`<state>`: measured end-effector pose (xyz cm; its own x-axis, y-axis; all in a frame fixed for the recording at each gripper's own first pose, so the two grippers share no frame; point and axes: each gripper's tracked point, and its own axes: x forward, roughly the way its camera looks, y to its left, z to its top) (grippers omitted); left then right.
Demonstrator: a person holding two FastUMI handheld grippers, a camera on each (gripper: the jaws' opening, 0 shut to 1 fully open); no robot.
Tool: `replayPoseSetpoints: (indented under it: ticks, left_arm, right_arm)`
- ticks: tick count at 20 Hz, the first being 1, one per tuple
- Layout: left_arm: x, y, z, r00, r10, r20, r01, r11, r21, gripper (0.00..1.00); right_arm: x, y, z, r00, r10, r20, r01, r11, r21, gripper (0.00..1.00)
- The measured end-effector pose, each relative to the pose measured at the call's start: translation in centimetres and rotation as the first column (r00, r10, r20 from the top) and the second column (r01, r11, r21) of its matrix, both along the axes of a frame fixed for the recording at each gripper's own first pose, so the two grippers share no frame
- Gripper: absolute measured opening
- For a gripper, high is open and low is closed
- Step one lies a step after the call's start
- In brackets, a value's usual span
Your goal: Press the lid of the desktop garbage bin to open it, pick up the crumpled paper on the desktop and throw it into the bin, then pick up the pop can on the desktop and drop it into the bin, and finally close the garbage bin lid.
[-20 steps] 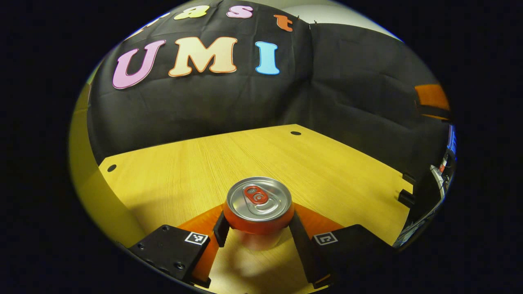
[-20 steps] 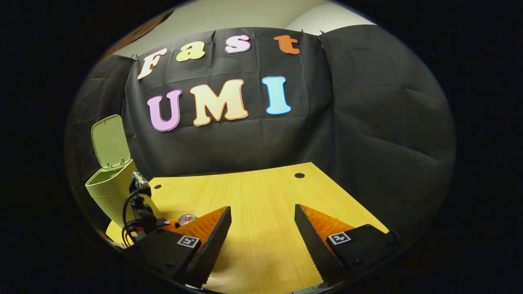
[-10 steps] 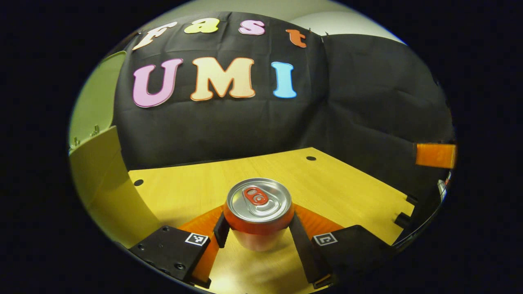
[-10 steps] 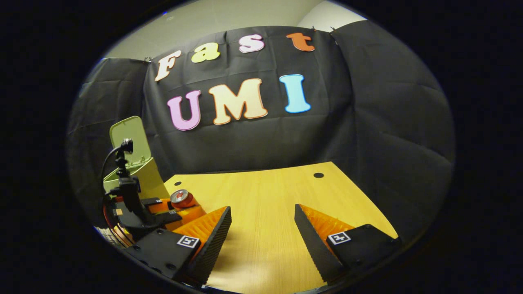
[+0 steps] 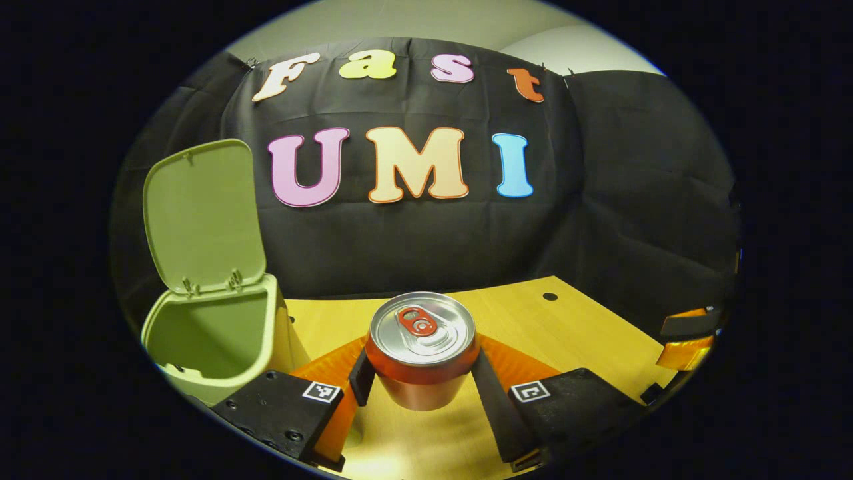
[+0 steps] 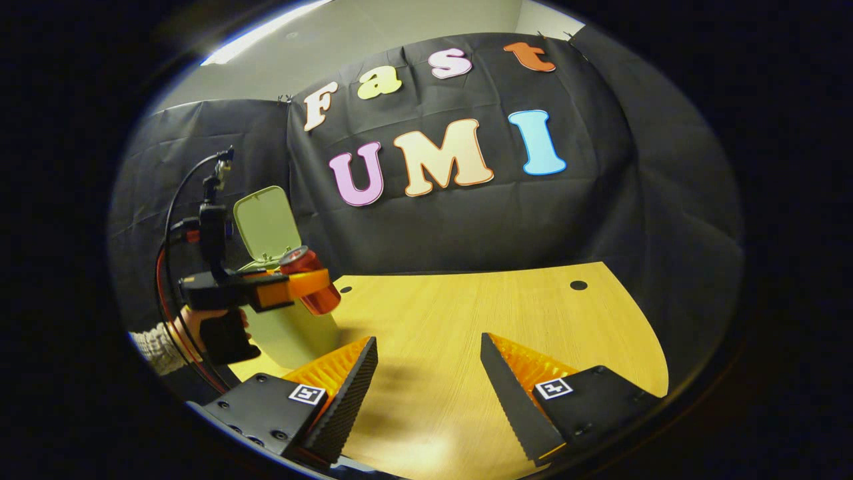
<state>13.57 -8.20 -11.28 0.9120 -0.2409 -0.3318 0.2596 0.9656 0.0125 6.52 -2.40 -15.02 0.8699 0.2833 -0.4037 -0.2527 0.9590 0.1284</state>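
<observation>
Above the tabletop [image 5: 586, 327] near its left edge, the left gripper [image 5: 421, 373] clamps the pop can [image 5: 422, 347] between both fingers beside the open bin [image 5: 213, 333]; early release risks striking its rim, while the right gripper [image 6: 428, 380] fingers stand wide apart, empty.

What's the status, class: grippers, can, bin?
Left gripper shut on pop can, lifted off table. Right gripper open, empty. Bin lid up; nothing blocking.
</observation>
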Motion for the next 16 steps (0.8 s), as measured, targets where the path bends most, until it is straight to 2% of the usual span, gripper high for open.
replayPoseSetpoints:
  ticks: [4,9,13,16]
  left_arm:
    - [0.3,2.5,3.8,0.998,0.058,-0.007,-0.058,0.997,-0.043,0.77]
    - [0.8,8.4,8.2,0.988,0.149,0.045,-0.148,0.989,-0.023,0.76]
    - [1.2,14.8,9.4,0.97,0.226,0.086,-0.23,0.972,0.038,0.77]
    - [1.4,18.6,8.2,0.963,0.265,0.052,-0.267,0.963,0.035,0.77]
  right_arm:
    - [-0.2,0.6,-0.4,1.0,0.028,-0.01,-0.028,1.0,0.008,0.98]
    - [-0.2,1.3,-1.2,1.0,0.03,-0.01,-0.03,1.0,-0.003,0.98]
    - [-0.4,2.3,-1.3,1.0,0.009,-0.01,-0.009,0.999,0.037,0.98]
    - [-0.1,3.0,-1.1,1.0,-0.006,-0.006,0.006,1.0,0.029,0.98]
